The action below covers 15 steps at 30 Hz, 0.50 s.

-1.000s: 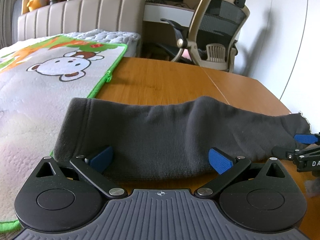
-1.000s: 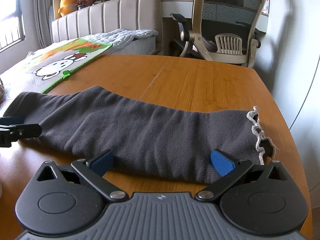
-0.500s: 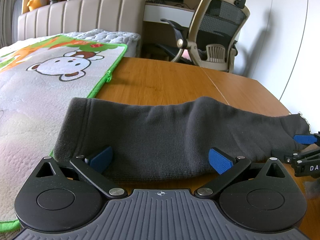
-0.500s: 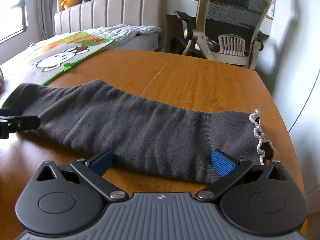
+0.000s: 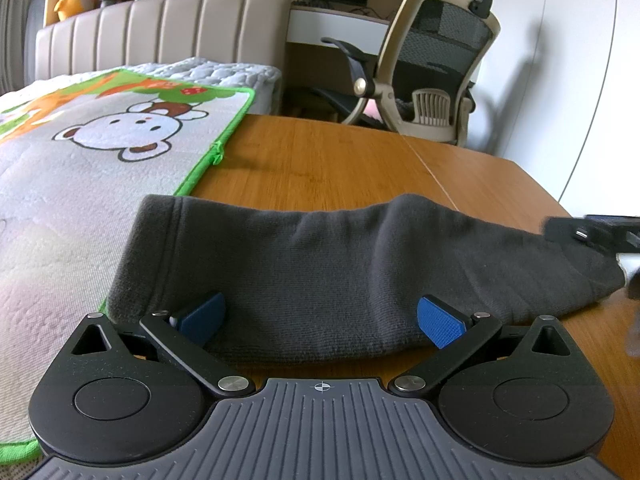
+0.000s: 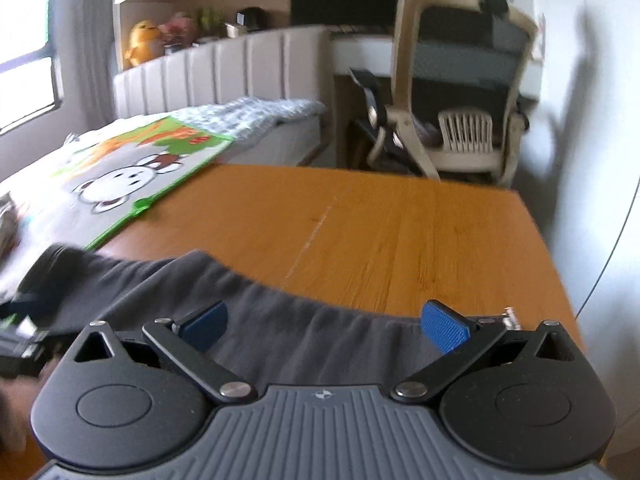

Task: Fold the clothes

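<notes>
A dark grey knitted garment (image 5: 340, 268) lies folded lengthwise across the wooden table (image 5: 344, 160). My left gripper (image 5: 320, 320) is open at its near edge, blue pads (image 5: 440, 322) spread wide over the cloth near its left end. In the right wrist view the same garment (image 6: 304, 336) fills the space under my right gripper (image 6: 324, 324), which is open and sits above the cloth near its right end. That view is motion-blurred. The right gripper (image 5: 600, 236) shows as a dark blur at the far right of the left wrist view.
A cartoon-print mat with a green border (image 5: 100, 152) covers the table's left side, touching the garment's left end. Beyond the table stand a bed with a padded headboard (image 5: 160, 36) and a mesh office chair (image 5: 432, 64). The table's right edge (image 6: 560, 280) is close.
The right gripper has moved forward and up over the garment's right end, so the cloth now lies beneath it. The left gripper has stayed in place.
</notes>
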### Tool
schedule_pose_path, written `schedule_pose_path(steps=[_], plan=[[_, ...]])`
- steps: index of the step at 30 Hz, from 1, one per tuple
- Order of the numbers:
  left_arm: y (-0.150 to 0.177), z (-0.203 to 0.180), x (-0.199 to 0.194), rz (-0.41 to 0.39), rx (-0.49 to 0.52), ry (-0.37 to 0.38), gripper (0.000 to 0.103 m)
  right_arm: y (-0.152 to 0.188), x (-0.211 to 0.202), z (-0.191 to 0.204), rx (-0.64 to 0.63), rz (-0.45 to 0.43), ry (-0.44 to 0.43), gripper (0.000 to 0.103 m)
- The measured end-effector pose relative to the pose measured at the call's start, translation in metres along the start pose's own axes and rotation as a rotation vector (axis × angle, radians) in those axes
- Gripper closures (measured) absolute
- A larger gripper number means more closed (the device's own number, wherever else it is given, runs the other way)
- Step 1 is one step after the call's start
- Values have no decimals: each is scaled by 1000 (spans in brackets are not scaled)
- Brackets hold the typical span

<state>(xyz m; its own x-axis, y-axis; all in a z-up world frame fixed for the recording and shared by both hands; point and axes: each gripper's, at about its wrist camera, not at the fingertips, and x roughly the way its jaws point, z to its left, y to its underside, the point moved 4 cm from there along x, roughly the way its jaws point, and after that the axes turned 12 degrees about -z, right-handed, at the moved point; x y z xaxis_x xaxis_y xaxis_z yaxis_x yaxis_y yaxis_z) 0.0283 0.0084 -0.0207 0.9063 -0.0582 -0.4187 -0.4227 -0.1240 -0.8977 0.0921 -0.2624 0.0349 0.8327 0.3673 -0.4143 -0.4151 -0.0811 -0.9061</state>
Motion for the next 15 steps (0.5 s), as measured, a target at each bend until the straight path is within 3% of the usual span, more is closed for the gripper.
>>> schedule_pose_path(steps=[3,5,9,15], plan=[[0,-1,0,-2,-4,3,0,13,25,-10,75,73,-11,0],[0,0,0,-4,-12,8,0,21,26,-2,10,83,-8,0],[1,1,-2,4,-14,13,0,35,6,7,-67,96,-10,0],[11,-13,-17,46,94,43,0,55,-43,4,-102,108,-49,0]])
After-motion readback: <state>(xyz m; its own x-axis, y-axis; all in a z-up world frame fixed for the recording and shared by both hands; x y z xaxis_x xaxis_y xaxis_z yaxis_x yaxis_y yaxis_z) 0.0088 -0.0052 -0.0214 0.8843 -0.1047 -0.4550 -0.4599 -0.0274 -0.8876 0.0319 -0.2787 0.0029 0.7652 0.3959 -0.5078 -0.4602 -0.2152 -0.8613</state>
